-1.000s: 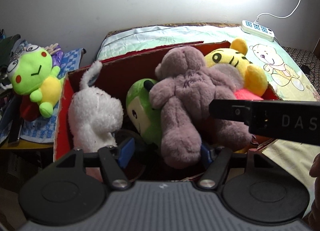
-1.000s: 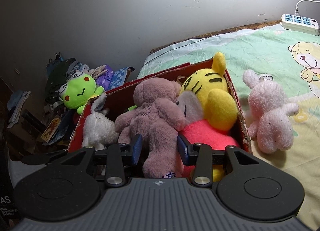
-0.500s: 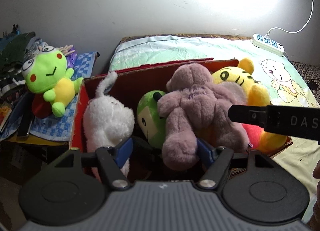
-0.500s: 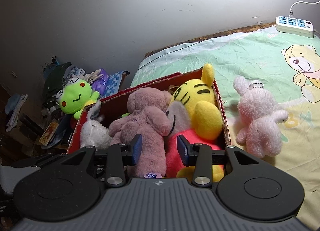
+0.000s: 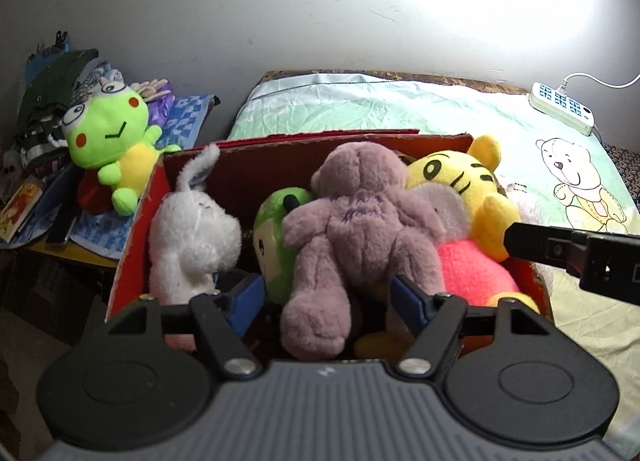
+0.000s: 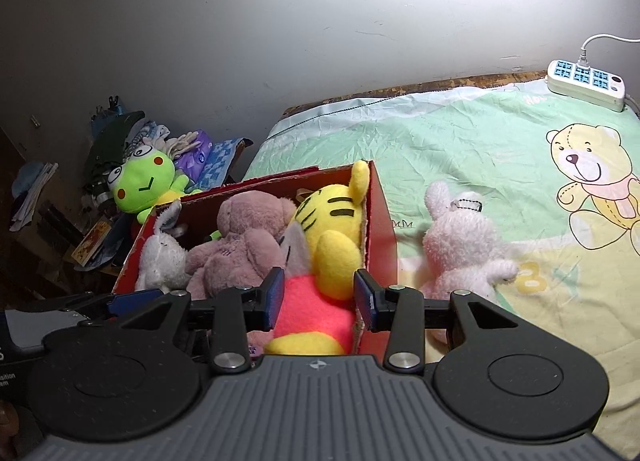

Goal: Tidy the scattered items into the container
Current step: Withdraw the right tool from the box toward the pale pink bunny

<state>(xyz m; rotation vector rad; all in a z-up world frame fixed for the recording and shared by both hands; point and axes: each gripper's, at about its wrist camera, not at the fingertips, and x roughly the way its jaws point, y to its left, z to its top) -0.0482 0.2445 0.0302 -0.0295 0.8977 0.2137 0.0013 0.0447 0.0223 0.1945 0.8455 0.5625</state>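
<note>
The red cardboard box (image 6: 378, 229) is sitting on the bed (image 6: 460, 141), already crowded with plush toys. The pink plush rabbit (image 6: 460, 245) is lying on the sheet just right of the box's right wall, seemingly the next item. The right tool (image 6: 319, 297) is hovering above the box's near right corner, jaws moderately apart and empty; it should swing right, widen, and pinch the rabbit's soft body. The left tool (image 5: 324, 297) is straddling the mauve teddy bear's (image 5: 360, 221) leg, apparently without gripping.

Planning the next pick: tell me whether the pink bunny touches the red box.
Cannot tell. In the right wrist view the pink bunny lies beside the red box, but the right claw hides its lower part.
</note>
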